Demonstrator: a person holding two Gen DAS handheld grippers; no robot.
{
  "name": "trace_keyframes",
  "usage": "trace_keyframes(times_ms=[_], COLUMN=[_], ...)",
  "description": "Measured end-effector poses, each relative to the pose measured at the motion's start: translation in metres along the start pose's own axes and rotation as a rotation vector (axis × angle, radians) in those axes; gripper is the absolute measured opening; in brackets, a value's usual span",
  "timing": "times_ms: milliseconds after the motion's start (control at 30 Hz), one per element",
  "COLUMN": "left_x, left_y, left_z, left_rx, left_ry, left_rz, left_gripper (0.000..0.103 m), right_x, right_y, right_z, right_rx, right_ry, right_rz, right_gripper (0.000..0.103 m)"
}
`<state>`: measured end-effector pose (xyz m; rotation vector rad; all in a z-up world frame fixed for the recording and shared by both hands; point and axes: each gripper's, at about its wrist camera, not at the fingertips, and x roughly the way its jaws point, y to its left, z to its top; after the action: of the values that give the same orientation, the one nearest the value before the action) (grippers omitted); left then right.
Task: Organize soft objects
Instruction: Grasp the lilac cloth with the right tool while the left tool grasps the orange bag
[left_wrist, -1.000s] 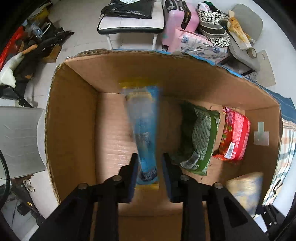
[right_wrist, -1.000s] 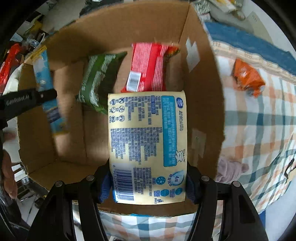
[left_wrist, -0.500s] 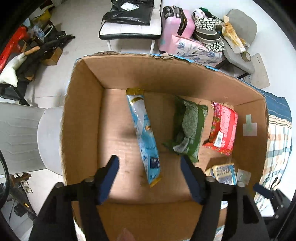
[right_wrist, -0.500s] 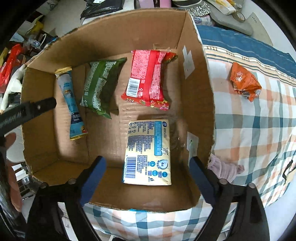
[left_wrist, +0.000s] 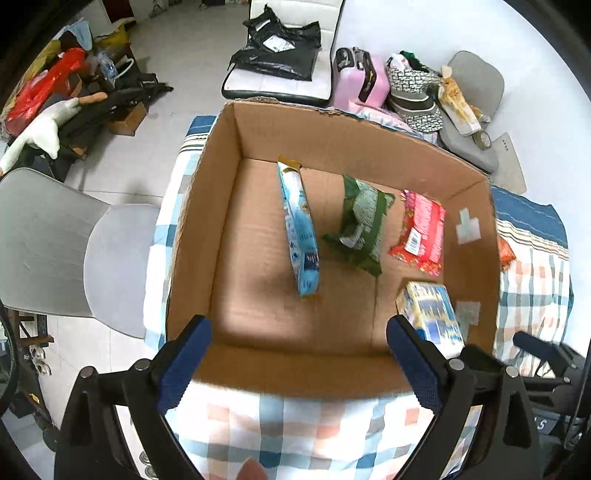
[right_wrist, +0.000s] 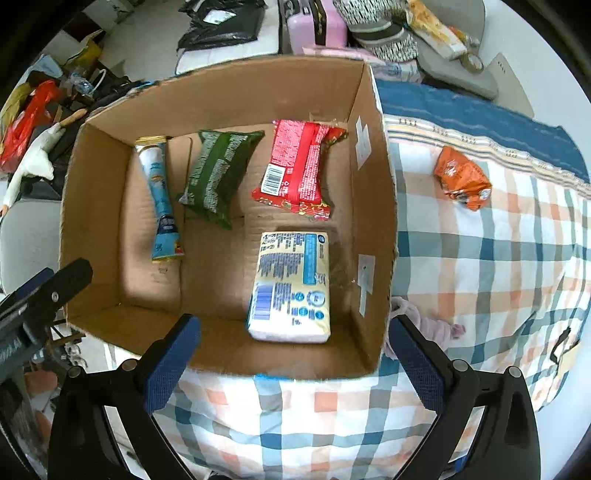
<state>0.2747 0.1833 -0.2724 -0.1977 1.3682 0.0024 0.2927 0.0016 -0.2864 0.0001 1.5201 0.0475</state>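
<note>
An open cardboard box (left_wrist: 229, 155) (right_wrist: 373, 122) stands on a checked cloth. Inside lie a blue tube pack (left_wrist: 299, 229) (right_wrist: 160, 195), a green pack (left_wrist: 360, 225) (right_wrist: 216, 175), a red pack (left_wrist: 421, 232) (right_wrist: 299, 166) and a yellow-and-blue pack (left_wrist: 430, 310) (right_wrist: 291, 284). An orange pack (right_wrist: 461, 177) lies on the cloth right of the box. My left gripper (left_wrist: 299, 365) is open and empty above the box's near wall. My right gripper (right_wrist: 291, 362) is open and empty above the near wall, over the yellow-and-blue pack.
A grey chair (left_wrist: 55, 243) stands left of the box. A pink cloth (right_wrist: 436, 325) lies by the box's near right corner. Behind the box are a pink suitcase (left_wrist: 358, 79), bags and a bench with a black bag (left_wrist: 277, 55). Clutter lies on the floor at far left.
Both grippers opened and let go: the blue tube pack and the yellow-and-blue pack dropped into the box. Both grippers have since pulled back toward the near side.
</note>
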Motion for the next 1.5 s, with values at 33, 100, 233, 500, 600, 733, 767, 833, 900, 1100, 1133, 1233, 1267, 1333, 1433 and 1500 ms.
trace_keyframes(times_ms=[33, 100, 233, 500, 600, 733, 767, 833, 900, 1100, 1133, 1233, 1267, 1333, 1433, 1500], left_x=[-0.006, -0.018, -0.045, -0.084, -0.091, -0.084, -0.078, -0.065, -0.048, 0.002, 0.008, 0.02, 0.023, 0.028, 0.028, 0.024], left_y=[-0.002, -0.006, -0.017, -0.042, -0.058, -0.082, -0.088, -0.1, -0.112, -0.132, -0.133, -0.135, -0.136, -0.137, -0.142, -0.15], left_z=[-0.006, -0.016, -0.035, -0.057, -0.065, -0.075, -0.077, -0.08, -0.082, -0.079, -0.078, -0.075, -0.074, -0.071, -0.066, -0.061], left_rx=[0.009, 0.021, 0.029, 0.015, 0.012, 0.018, 0.021, 0.022, 0.026, 0.037, 0.04, 0.043, 0.044, 0.042, 0.044, 0.054], left_ry=[-0.012, -0.037, -0.098, -0.173, -0.187, -0.179, -0.166, -0.145, -0.12, -0.048, -0.037, -0.024, -0.02, -0.015, -0.014, -0.026], left_rz=[0.008, 0.024, 0.032, 0.011, 0.004, 0.015, 0.018, 0.021, 0.043, 0.12, 0.127, 0.162, 0.17, 0.187, 0.191, 0.189], left_gripper=[0.097, 0.097, 0.097, 0.097, 0.097, 0.097, 0.097, 0.097, 0.097, 0.097, 0.097, 0.097, 0.097, 0.097, 0.097, 0.097], right_x=[-0.005, -0.016, -0.038, -0.083, -0.091, -0.08, -0.068, -0.046, -0.012, 0.082, 0.092, 0.116, 0.123, 0.134, 0.142, 0.139], right_y=[0.001, 0.001, 0.0, -0.011, -0.031, -0.085, -0.106, -0.136, -0.167, -0.204, -0.203, -0.198, -0.196, -0.193, -0.194, -0.195], right_z=[-0.004, -0.014, -0.035, -0.066, -0.074, -0.08, -0.08, -0.079, -0.077, -0.071, -0.07, -0.064, -0.062, -0.059, -0.06, -0.063], right_rx=[-0.005, -0.01, -0.03, -0.056, -0.032, 0.064, 0.105, 0.175, 0.253, 0.432, 0.448, 0.474, 0.48, 0.476, 0.458, 0.43], right_ry=[-0.014, -0.046, -0.095, -0.168, -0.172, -0.139, -0.114, -0.07, 0.0, 0.148, 0.161, 0.173, 0.182, 0.199, 0.205, 0.206], right_rz=[-0.005, -0.011, -0.008, 0.038, 0.069, 0.073, 0.064, 0.064, 0.077, 0.234, 0.261, 0.301, 0.308, 0.286, 0.258, 0.249], right_gripper=[0.103, 0.103, 0.103, 0.103, 0.103, 0.103, 0.103, 0.103, 0.103, 0.103, 0.103, 0.103, 0.097, 0.083, 0.067, 0.056])
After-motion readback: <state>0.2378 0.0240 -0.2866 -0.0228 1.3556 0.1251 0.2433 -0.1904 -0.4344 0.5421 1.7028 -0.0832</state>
